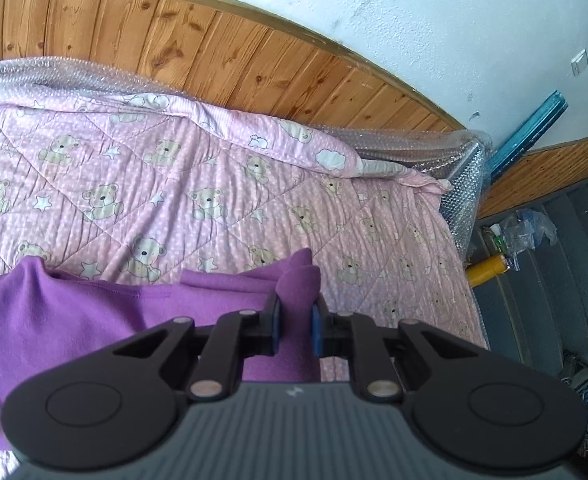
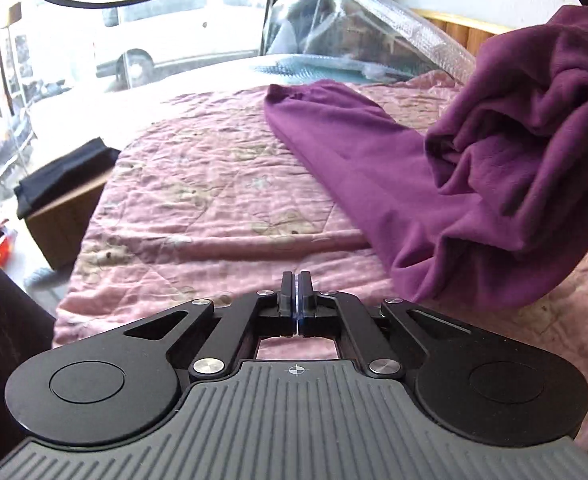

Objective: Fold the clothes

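A purple garment [image 1: 66, 320] lies across the pink bear-print quilt [image 1: 182, 184] on the bed. My left gripper [image 1: 295, 312] is shut on a bunched fold of it, which sticks up between the pads. In the right wrist view the same purple garment [image 2: 513, 168] hangs lifted at the right, with a flat part [image 2: 333, 128] stretching away over the quilt [image 2: 198, 208]. My right gripper [image 2: 296, 284] hovers above the quilt left of the hanging cloth, its pads pressed together with nothing between them.
A wooden headboard [image 1: 198, 52] and white wall back the bed. Bubble wrap [image 1: 461, 184] covers the bed's far corner; stairs with clutter [image 1: 553, 264] drop at the right. In the right wrist view, a wooden box with black cloth [image 2: 66, 196] stands beside the bed, near a window.
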`<act>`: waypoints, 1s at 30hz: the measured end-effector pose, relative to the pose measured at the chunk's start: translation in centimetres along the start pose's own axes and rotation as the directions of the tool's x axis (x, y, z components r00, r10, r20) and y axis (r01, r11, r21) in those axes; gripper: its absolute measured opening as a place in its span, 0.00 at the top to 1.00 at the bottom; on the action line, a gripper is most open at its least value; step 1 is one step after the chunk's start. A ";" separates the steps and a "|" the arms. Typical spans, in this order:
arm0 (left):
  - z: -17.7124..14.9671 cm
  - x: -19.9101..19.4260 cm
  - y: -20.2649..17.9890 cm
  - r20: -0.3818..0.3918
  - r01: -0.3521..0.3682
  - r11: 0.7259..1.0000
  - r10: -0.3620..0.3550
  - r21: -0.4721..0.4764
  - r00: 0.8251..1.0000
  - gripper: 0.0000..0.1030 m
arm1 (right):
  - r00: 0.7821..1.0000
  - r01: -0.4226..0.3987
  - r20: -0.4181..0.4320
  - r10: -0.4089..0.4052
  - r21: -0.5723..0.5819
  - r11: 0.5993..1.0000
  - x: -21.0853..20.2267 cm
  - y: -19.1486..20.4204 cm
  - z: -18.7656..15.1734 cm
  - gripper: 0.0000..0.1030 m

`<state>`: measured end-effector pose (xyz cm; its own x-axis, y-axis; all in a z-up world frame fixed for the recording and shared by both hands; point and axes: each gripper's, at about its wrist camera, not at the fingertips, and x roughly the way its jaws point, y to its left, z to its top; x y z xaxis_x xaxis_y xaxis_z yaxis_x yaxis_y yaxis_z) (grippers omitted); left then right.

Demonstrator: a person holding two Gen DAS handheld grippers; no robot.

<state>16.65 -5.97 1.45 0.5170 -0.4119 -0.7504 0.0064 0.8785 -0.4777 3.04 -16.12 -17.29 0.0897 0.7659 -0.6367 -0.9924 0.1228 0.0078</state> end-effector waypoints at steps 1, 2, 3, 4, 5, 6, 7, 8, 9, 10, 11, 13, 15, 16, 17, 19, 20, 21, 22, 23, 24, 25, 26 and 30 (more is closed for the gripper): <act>-0.1 0.1 0.0 -0.002 0.001 1.000 -0.001 -0.001 1.000 0.86 | 1.000 0.017 -0.003 -0.017 0.018 1.000 -0.1 0.1 -0.2 1.00; -0.2 0.2 0.1 -0.003 0.002 1.000 -0.002 -0.001 1.000 0.86 | 0.999 0.044 -0.010 -0.044 0.043 0.998 -0.4 -0.1 -0.4 0.95; -0.2 0.2 0.0 -0.002 0.004 1.000 -0.004 0.001 1.000 0.86 | 0.997 0.074 -0.019 -0.073 0.082 0.994 -0.9 -0.7 -0.7 0.93; -0.2 0.1 0.0 -0.002 0.006 1.000 -0.006 0.003 1.000 0.86 | 0.992 0.125 -0.029 -0.122 0.122 0.985 -1.6 -1.4 -1.2 0.84; -0.2 0.0 0.0 -0.001 0.008 1.000 -0.008 0.005 1.000 0.86 | 0.984 0.175 -0.040 -0.171 0.158 0.972 -2.3 -2.3 -1.8 0.73; -0.2 -0.1 0.0 -0.001 0.013 1.000 -0.013 0.009 1.000 0.86 | 0.976 0.216 -0.034 -0.213 0.186 0.958 -3.0 -3.6 -2.2 0.71; -0.1 -0.1 -0.1 -0.003 0.016 1.000 -0.016 0.013 1.000 0.86 | 0.966 0.256 -0.029 -0.255 0.214 0.943 -3.8 -5.0 -2.5 0.70; -0.1 -0.1 -0.1 -0.006 0.018 1.000 -0.018 0.018 1.000 0.86 | 0.958 0.282 -0.009 -0.288 0.228 0.932 -4.4 -6.2 -2.4 0.69; 0.0 0.1 -0.2 -0.009 0.020 1.000 -0.020 0.020 1.000 0.86 | 0.952 0.291 0.024 -0.304 0.229 0.929 -5.2 -7.1 -1.8 0.62; 0.0 0.5 -0.4 -0.013 0.024 0.999 -0.024 0.021 1.000 0.86 | 0.948 0.292 0.063 -0.312 0.221 0.931 -5.6 -7.8 -0.9 0.55; 0.1 0.8 -0.6 -0.017 0.029 0.999 -0.028 0.021 0.999 0.86 | 0.951 0.275 0.089 -0.297 0.202 0.940 -5.9 -8.3 0.2 0.46; 0.4 1.9 -1.1 -0.030 0.040 0.999 -0.039 0.024 0.999 0.86 | 0.968 0.208 0.108 -0.226 0.157 0.965 -5.7 -8.4 2.0 0.48; 0.9 3.9 -2.0 -0.063 0.053 0.998 -0.051 0.041 0.997 0.86 | 0.993 0.092 0.066 -0.101 0.117 0.989 -4.9 -6.6 2.3 0.56; 1.0 5.6 -2.7 -0.091 0.064 0.996 -0.059 0.055 0.994 0.86 | 0.994 0.088 0.061 -0.095 0.097 0.991 -4.9 -5.3 1.8 0.56; 1.0 7.0 -3.2 -0.118 0.078 0.995 -0.070 0.063 0.991 0.86 | 0.995 0.081 0.047 -0.086 0.113 0.990 -5.0 -4.4 1.0 0.58; 0.8 10.9 -4.5 -0.176 0.088 0.991 -0.070 0.098 0.982 0.86 | 0.999 0.047 0.007 -0.050 0.195 0.980 -5.0 -3.3 -0.9 0.75; 0.7 12.7 -4.9 -0.202 0.078 0.992 -0.056 0.101 0.978 0.85 | 0.998 0.063 -0.006 -0.064 0.237 0.970 -5.2 -3.1 -1.8 0.74; 0.4 14.9 -5.1 -0.239 0.069 0.993 -0.044 0.094 0.970 0.83 | 0.997 0.081 -0.020 -0.078 0.278 0.957 -5.3 -2.9 -2.7 0.73; -0.1 16.4 -5.4 -0.270 0.075 0.994 -0.049 0.084 0.962 0.81 | 0.995 0.103 -0.033 -0.098 0.324 0.940 -5.7 -3.0 -3.7 0.74; -0.5 17.8 -5.6 -0.300 0.080 0.994 -0.055 0.074 0.952 0.80 | 0.992 0.127 -0.047 -0.117 0.369 0.921 -6.0 -3.2 -4.6 0.72; -1.0 19.2 -5.8 -0.330 0.086 0.994 -0.060 0.063 0.942 0.80 | 0.987 0.159 -0.059 -0.148 0.430 0.889 -6.7 -3.7 -5.7 0.67; -1.4 20.4 -6.1 -0.357 0.093 0.994 -0.068 0.052 0.932 0.80 | 0.983 0.181 -0.071 -0.168 0.491 0.852 -7.4 -4.4 -6.9 0.66; -1.5 20.1 -6.3 -0.349 0.123 0.992 -0.101 0.042 0.932 0.80 | 0.978 0.205 -0.084 -0.190 0.538 0.818 -8.1 -5.1 -7.9 0.66; -2.2 16.9 -5.6 -0.287 0.136 0.990 -0.120 0.037 0.950 0.72 | 0.931 0.344 -0.141 -0.338 0.655 0.673 -11.5 -7.7 -11.4 0.61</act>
<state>23.48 -18.38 -9.57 0.2453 -0.5664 -0.7868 0.1082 0.8225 -0.5583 8.65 -33.06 -18.79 0.4072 0.5823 -0.7036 -0.5823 0.7591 0.2912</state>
